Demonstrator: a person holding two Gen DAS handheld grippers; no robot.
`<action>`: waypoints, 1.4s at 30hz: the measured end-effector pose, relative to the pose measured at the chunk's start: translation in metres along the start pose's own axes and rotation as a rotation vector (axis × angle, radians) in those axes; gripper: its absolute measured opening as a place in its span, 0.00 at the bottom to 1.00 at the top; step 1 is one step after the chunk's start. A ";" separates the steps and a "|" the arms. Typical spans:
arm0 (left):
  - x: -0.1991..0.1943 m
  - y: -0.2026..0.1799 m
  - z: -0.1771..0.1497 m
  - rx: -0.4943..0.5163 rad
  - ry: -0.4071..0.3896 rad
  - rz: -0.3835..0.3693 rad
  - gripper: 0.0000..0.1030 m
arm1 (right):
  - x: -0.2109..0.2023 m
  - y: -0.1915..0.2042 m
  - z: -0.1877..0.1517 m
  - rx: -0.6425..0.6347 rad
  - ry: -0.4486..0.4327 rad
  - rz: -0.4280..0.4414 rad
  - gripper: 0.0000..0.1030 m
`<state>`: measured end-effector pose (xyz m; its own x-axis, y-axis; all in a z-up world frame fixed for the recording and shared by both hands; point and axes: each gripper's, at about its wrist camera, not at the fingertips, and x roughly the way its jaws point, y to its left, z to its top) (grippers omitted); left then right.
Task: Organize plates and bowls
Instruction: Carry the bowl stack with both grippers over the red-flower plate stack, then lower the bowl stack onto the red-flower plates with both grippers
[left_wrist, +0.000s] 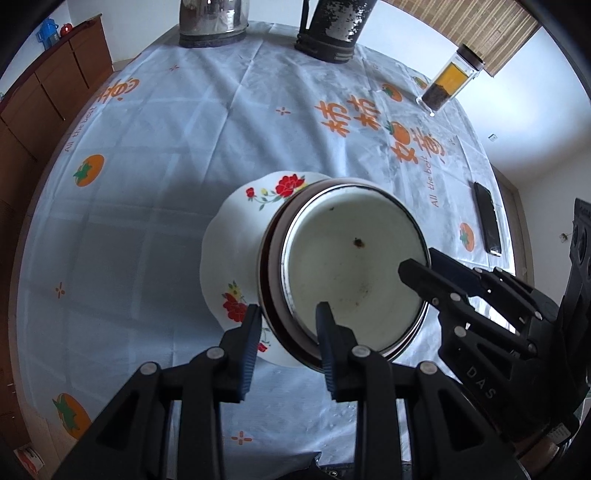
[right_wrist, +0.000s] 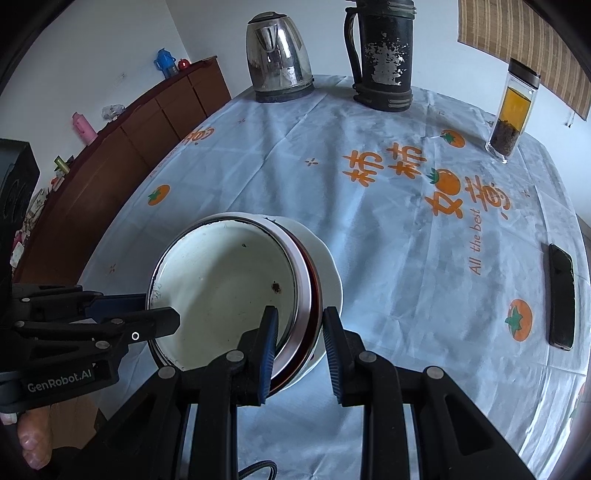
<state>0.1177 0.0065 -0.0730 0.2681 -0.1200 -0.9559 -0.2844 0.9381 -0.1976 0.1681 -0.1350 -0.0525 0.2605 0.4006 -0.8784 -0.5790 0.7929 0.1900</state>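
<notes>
1. A white enamel bowl (left_wrist: 354, 266) sits over a floral plate (left_wrist: 236, 258) near the front of the table (left_wrist: 184, 147), with a dark red-brown rim showing between them that looks like a second dish in the stack.

2. The left gripper (left_wrist: 288, 321) straddles the bowl's near wall, one finger inside and one outside, jaws partly closed in what looks like a pinch on the rim; firm pad contact cannot be confirmed.

3. The right gripper (right_wrist: 299, 325) does the same on the opposite side, one finger inside the bowl and the other outside the stack.

4. Judged from this, the stacking looks largely done: bowl and plate are already gathered in one pile. Whether the bowl is settled on the plate or a little above it cannot be told.

5. Left to do, probably: seat or place the pile and release both grips. No other plates or bowls show on the table; a kettle (right_wrist: 277, 55), a flask (right_wrist: 384, 55), a jar (right_wrist: 513, 110) and a phone (right_wrist: 561, 295) stand well apart.
</notes>
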 end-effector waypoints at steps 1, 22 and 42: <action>0.001 0.001 0.000 -0.003 0.002 0.000 0.27 | 0.001 0.001 0.000 -0.002 0.001 0.001 0.26; 0.014 0.015 0.001 -0.039 0.026 0.011 0.27 | 0.017 0.009 0.004 -0.019 0.028 0.016 0.26; 0.021 0.020 0.003 -0.061 0.030 -0.003 0.31 | 0.026 0.012 0.001 -0.031 0.022 0.017 0.31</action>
<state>0.1208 0.0238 -0.0966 0.2419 -0.1334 -0.9611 -0.3394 0.9163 -0.2126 0.1682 -0.1150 -0.0725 0.2335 0.4031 -0.8848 -0.6067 0.7716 0.1914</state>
